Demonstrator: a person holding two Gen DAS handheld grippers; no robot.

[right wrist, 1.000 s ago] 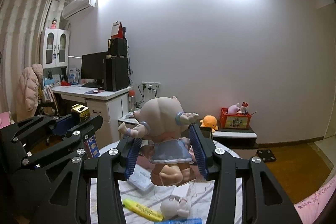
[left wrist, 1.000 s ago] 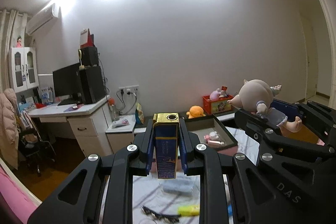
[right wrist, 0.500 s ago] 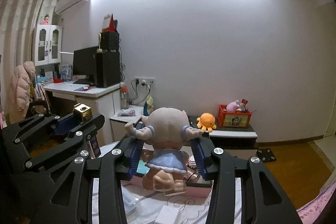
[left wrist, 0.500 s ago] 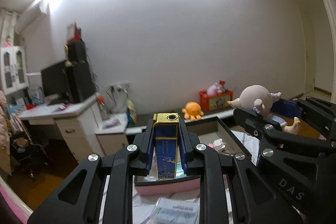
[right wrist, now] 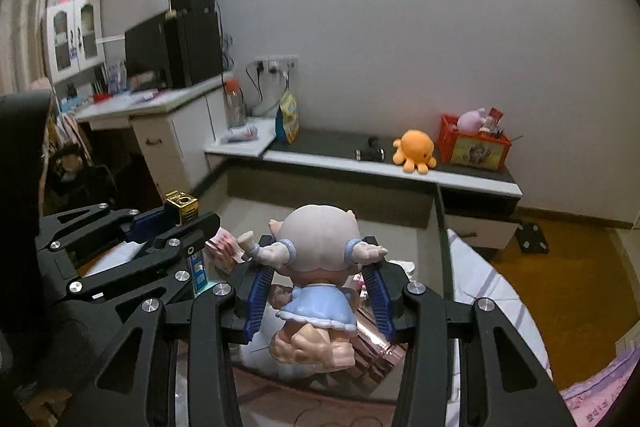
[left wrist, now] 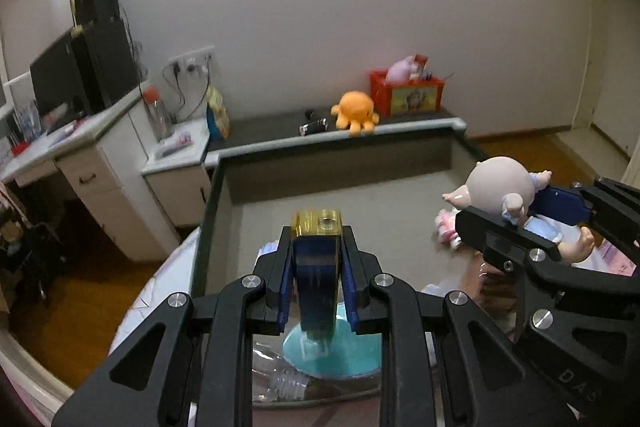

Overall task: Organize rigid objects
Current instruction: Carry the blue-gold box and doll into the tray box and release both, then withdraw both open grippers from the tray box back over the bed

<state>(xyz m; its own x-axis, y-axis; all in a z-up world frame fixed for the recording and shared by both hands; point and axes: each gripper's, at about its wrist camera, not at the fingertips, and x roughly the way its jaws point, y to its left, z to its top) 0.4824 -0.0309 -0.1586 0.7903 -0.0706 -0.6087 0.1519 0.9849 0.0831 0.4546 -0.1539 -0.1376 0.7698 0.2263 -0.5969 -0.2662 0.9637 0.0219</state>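
My left gripper [left wrist: 316,251] is shut on a tall blue box with a gold cap [left wrist: 318,227], held upright over the near part of a grey bin [left wrist: 332,183]. To its right, my right gripper [left wrist: 516,213] is shut on a pig doll in a blue dress [left wrist: 498,185]. In the right wrist view the doll [right wrist: 320,247] stands upright between the blue pads of the right gripper [right wrist: 318,279], above the bin's inside [right wrist: 332,197]. At the left of that view, the left gripper [right wrist: 172,223] holds the gold-capped box [right wrist: 182,205].
Inside the bin lie a teal round disc [left wrist: 336,353], a small pink toy [left wrist: 446,227] and pink packets [right wrist: 224,247]. Beyond it, a low shelf carries an orange octopus plush [left wrist: 356,113] and a red crate [left wrist: 406,93]. A desk with a monitor [left wrist: 80,67] is at left.
Both grippers have travelled forward and downward and now tilt down over the grey bin, which has grown large in view. Both grips look unchanged.
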